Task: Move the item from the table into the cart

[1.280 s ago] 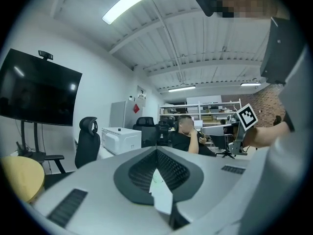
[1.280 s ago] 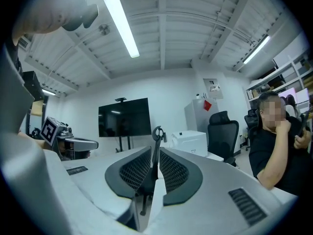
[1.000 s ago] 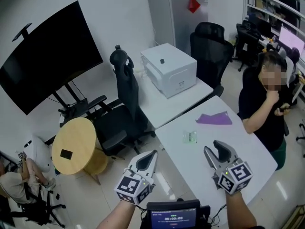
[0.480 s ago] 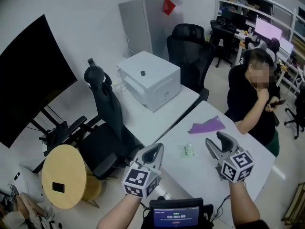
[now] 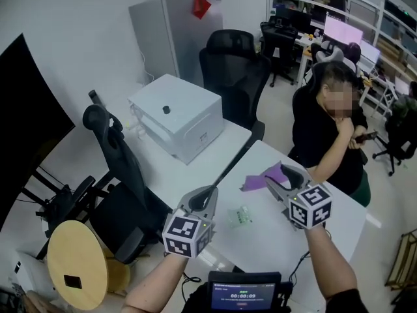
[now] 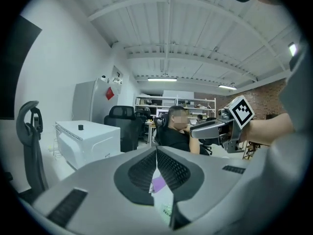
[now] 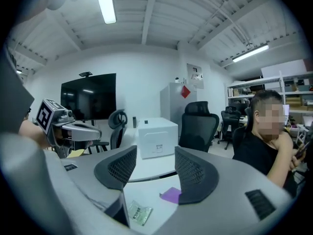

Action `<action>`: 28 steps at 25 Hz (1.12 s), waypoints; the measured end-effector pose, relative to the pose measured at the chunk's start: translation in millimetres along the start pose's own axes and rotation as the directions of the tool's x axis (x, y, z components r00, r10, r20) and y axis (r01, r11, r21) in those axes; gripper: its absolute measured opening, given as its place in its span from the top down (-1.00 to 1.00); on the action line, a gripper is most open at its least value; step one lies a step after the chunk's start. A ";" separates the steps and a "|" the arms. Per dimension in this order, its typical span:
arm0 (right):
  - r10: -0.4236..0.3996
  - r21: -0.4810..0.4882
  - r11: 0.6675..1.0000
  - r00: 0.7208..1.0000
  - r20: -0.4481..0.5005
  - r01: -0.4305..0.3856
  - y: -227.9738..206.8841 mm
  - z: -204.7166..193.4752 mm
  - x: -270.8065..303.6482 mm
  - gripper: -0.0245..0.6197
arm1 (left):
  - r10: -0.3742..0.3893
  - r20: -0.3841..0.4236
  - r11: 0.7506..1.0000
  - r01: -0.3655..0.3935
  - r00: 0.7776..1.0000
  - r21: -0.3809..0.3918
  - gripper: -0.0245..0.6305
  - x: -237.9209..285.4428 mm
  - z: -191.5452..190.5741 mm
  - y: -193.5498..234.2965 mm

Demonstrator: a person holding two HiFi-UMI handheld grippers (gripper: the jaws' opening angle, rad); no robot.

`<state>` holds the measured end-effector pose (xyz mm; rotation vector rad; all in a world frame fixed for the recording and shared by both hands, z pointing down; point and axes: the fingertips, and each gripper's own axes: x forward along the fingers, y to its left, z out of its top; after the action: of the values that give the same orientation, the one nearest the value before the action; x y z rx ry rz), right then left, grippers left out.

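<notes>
On the white desk (image 5: pixel 280 240) a purple sheet (image 5: pixel 255 182) lies far of a small clear packet (image 5: pixel 242 215) with green print. The packet lies flat between the left tool (image 5: pixel 206 194), its jaws barely parting, and the right tool (image 5: pixel 277 180), its empty jaws spreading wider.

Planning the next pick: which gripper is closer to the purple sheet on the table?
Right. The right gripper hovers at the right end of the purple sheet, jaws opening, empty. The left gripper hangs by the left edge of the table, farther off, jaws opening, empty.
</notes>
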<state>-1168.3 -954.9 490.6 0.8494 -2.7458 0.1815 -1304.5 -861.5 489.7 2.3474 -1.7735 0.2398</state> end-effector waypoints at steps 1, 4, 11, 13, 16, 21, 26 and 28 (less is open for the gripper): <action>0.011 0.011 1.000 1.000 -0.016 -0.011 -13.2 -2.5 6.8 0.14 | -0.004 -0.006 1.000 0.004 1.000 -0.008 0.89 15.5 0.8 -2.6; 0.027 0.044 0.999 0.998 -0.059 -0.025 -52.0 -10.6 27.0 0.13 | -0.008 -0.039 1.000 0.008 0.999 -0.013 0.89 58.6 0.4 -7.6; -0.006 0.091 0.996 0.975 -0.221 0.026 -124.5 -63.9 114.3 0.13 | -0.049 -0.128 0.997 0.041 0.991 -0.063 0.72 158.2 -30.0 40.5; -0.015 0.111 0.993 0.963 -0.270 0.046 -139.9 -81.6 137.4 0.13 | -0.067 -0.150 0.994 0.053 0.986 -0.094 0.72 181.4 -41.6 55.7; -0.021 0.113 0.992 0.937 -0.349 0.064 -162.0 -109.6 169.5 0.10 | -0.086 -0.200 0.992 0.065 0.976 -0.108 0.72 215.7 -59.5 76.4; -0.016 0.125 0.989 0.897 -0.442 0.079 -204.7 -152.6 231.1 -0.02 | -0.107 -0.280 0.989 0.073 0.954 -0.132 0.65 278.1 -96.4 108.0; 0.023 0.144 0.987 0.814 -0.581 0.075 -247.0 -226.7 284.1 -0.20 | -0.107 -0.353 0.986 0.052 0.930 -0.160 0.56 333.3 -139.6 132.6; 0.042 0.150 0.986 0.782 -0.622 0.067 -255.8 -252.2 302.4 -0.20 | -0.101 -0.383 0.988 0.047 0.918 -0.147 0.56 351.2 -157.7 144.9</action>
<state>-1210.1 -1278.2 828.6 0.6832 -2.1108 0.5844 -1351.0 -1188.4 735.0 2.0869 -1.4595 0.5193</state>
